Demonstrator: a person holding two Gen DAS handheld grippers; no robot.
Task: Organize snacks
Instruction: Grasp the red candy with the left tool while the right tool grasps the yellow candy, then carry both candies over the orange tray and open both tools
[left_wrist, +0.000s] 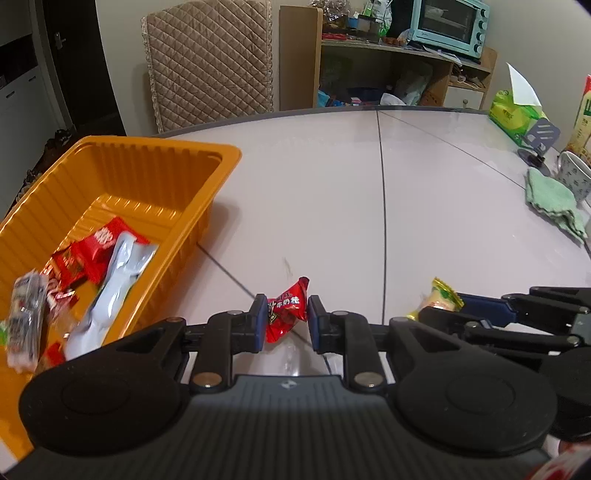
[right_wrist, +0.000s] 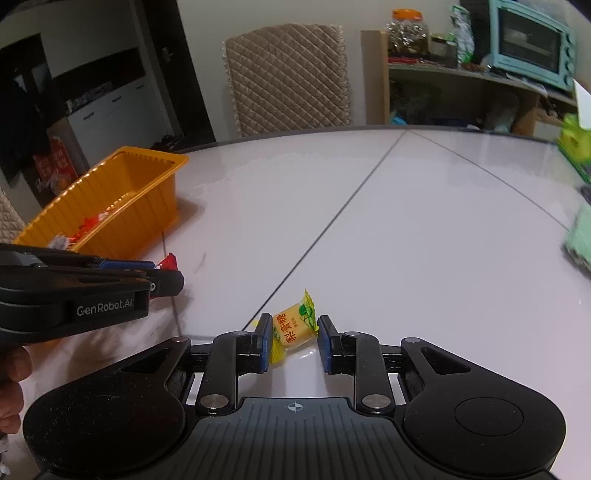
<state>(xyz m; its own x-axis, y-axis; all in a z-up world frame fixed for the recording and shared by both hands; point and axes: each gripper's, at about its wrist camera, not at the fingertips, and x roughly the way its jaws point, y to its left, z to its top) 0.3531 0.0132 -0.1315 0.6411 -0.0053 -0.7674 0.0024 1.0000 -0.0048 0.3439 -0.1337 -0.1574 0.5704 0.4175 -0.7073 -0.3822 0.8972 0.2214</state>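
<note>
Gripping a red candy (left_wrist: 286, 312) in the left claw (left_wrist: 285, 320) above the counter (left_wrist: 424, 206) | right claw (right_wrist: 293, 338) clenching a yellow candy (right_wrist: 293, 326) | left view alone showing packets inside the orange tray (left_wrist: 155, 173) at the counter's left edge

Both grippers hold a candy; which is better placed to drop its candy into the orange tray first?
Left. The left gripper with its red candy is right beside the orange tray; the right gripper with its yellow candy is farther away.
</note>
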